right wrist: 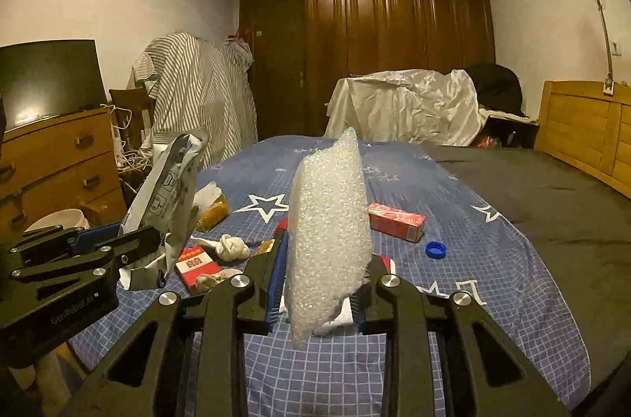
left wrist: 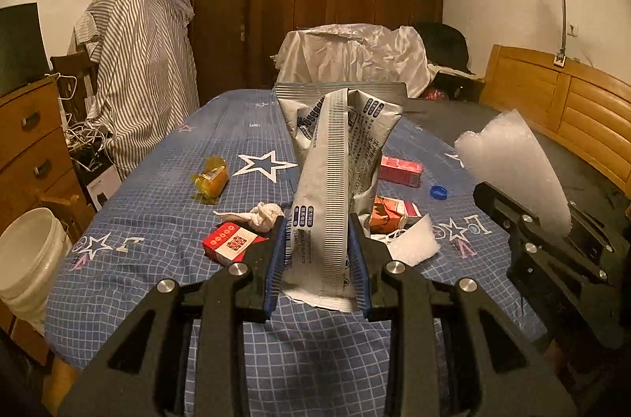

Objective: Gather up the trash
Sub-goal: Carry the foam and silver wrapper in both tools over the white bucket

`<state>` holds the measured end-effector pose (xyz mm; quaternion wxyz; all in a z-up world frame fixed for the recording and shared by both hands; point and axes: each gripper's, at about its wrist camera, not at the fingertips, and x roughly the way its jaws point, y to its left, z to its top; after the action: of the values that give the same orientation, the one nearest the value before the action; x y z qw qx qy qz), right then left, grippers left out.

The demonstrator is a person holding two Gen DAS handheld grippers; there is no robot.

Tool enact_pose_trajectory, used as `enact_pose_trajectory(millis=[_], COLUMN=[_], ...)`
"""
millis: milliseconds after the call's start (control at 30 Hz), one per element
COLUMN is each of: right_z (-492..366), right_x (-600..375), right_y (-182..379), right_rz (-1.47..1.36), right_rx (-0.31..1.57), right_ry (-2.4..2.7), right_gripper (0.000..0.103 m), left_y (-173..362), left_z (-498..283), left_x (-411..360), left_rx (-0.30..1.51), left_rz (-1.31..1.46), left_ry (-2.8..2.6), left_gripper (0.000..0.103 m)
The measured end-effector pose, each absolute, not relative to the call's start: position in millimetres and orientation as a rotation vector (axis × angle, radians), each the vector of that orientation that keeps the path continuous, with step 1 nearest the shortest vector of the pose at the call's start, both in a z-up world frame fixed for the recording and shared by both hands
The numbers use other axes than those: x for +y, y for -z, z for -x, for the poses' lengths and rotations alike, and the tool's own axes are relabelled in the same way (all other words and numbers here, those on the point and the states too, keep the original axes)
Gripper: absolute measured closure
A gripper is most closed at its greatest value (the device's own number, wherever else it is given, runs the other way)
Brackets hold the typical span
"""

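So we've got both hands full right now. The left gripper is pinching a big crumpled silver snack bag that stands up between its blue pads, and the right gripper is clamped on a wad of bubble wrap. Both are held up over the blue star-print bedsheet, so that's 2 pieces picked up but, as far as we can tell, not binned yet. The white bucket sitting on the floor just off the left side of the bed looks like the likely drop spot, though that's our guess.

Plenty still left on the sheet, biggest first: a long red carton, a red-and-white cigarette pack, a torn orange-and-white pack, a flat piece of white foam, a yellow wrapper, a balled-up tissue and a blue bottle cap. So we'd call it early days, maybe 2 of 9 in hand.

Writing-wise: the bag has dense Chinese print and rows of little icons, too warped for us to read. The cigarette pack has white characters we can't make out either. The only clear one is "GenRobot.AI" on the left gripper's body in the right wrist view.
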<state>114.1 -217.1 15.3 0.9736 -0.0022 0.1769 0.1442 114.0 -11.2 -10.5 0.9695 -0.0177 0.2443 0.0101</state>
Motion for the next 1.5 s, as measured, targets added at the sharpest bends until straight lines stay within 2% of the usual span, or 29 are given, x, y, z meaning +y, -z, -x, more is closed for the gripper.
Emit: enact_pose_trajectory(millis=[267, 633, 867, 1200, 1500], right_z=[-120.0, -143.7, -164.4, -166.8, -173.4], right_x=[-212.0, -138.5, -49.5, 127.9, 285.5], right_y=[-22.1, -55.6, -79.1, -116.7, -131.3], right_rz=[0.008, 0.021, 0.052, 0.151, 0.211], right_rx=[0.361, 0.343, 0.358, 0.379, 0.503], right_ry=[-0.317, -0.476, -0.614, -0.868, -1.064], right_gripper=[0.074, 0.074, 0.074, 0.074, 0.074], left_y=[6.0, -18.0, -35.4, -54.7, -46.5], left_z=[-109.6, -106.0, -97.1, -74.5, -44.7], left_x=[0.8, 79.5, 149.3, 264.1, 360.8], left_rx=[0.484, 0.451, 0.435, 0.438, 0.519], left_rz=[0.041, 0.084, 0.112, 0.169, 0.237], left_ry=[-0.032, -0.171, -0.289, -0.487, -0.629], left_gripper=[0.074, 0.074, 0.074, 0.074, 0.074])
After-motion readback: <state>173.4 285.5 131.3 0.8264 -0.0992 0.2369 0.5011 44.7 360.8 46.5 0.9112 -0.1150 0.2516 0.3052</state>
